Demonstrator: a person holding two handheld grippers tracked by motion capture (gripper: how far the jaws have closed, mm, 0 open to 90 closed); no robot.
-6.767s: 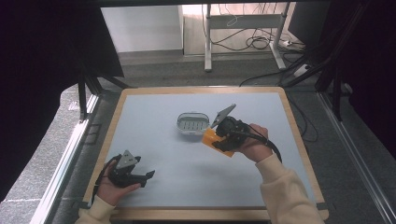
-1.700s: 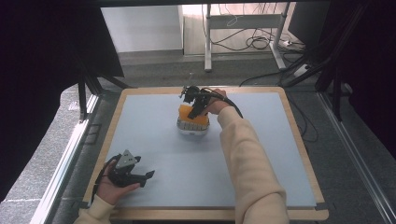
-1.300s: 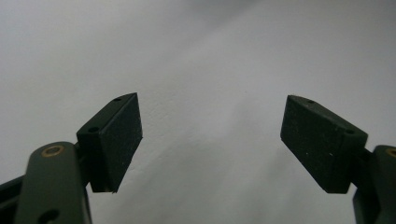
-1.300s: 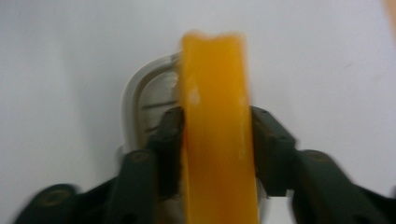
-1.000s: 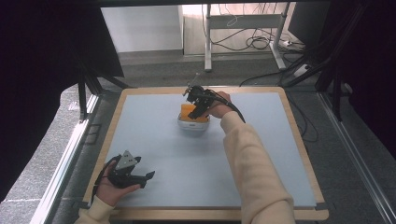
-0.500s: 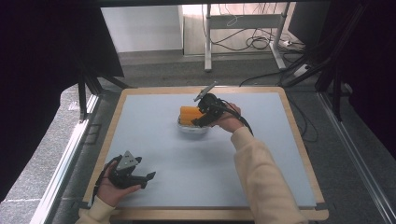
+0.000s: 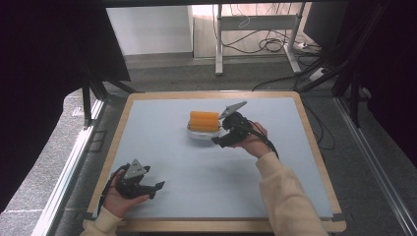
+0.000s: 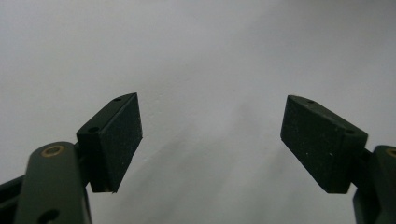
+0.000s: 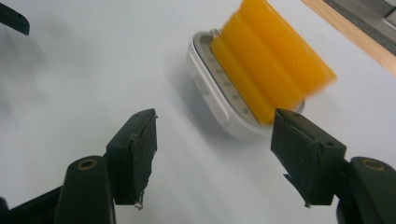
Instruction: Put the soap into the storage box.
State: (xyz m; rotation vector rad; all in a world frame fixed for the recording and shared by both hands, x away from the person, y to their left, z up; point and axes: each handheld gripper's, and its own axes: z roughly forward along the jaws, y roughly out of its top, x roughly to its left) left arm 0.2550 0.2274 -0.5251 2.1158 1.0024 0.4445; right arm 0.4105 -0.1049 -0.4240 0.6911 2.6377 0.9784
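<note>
Sponge (image 9: 268, 65) blurs atop dish (image 9: 210, 88); both hand-held grippers gape wide, empty.

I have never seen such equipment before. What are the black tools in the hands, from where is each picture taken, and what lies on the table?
A person sits at a table and holds a two-jaw gripper in each hand. The high view looks down from above. The other two pictures come from small cameras riding on the grippers, looking along their black jaws.

The left gripper rests near the front of the table, jaws open, holding nothing. The right gripper is beside a white dish, also open and empty. An orange ribbed block, perhaps a sponge, lies on that dish.
</note>
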